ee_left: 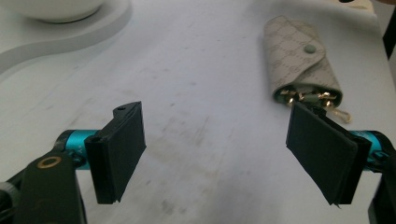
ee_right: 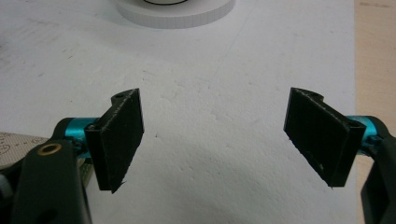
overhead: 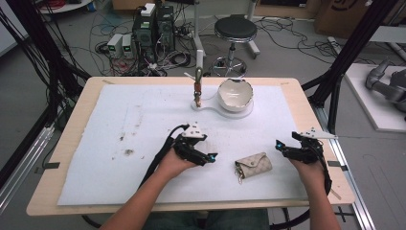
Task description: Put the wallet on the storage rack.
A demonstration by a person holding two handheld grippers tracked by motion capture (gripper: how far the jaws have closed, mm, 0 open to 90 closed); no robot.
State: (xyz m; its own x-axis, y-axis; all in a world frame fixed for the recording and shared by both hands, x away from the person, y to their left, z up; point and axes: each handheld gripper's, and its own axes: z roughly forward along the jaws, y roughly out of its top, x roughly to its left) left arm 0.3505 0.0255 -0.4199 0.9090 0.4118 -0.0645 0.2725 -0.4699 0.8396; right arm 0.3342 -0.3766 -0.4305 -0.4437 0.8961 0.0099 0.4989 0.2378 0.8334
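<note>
Progress is judged as early: nothing is gripped yet, so approach, grasp and whatever handling follows are all left. Left gripper is held w/ jaws wide apart and empty, low over the white surface. Key pouch lies flat, snapped shut, just right of the left jaws and approx. between both grippers, touched by neither. Right gripper is likewise spread wide, empty, pouch just to its left.
</note>
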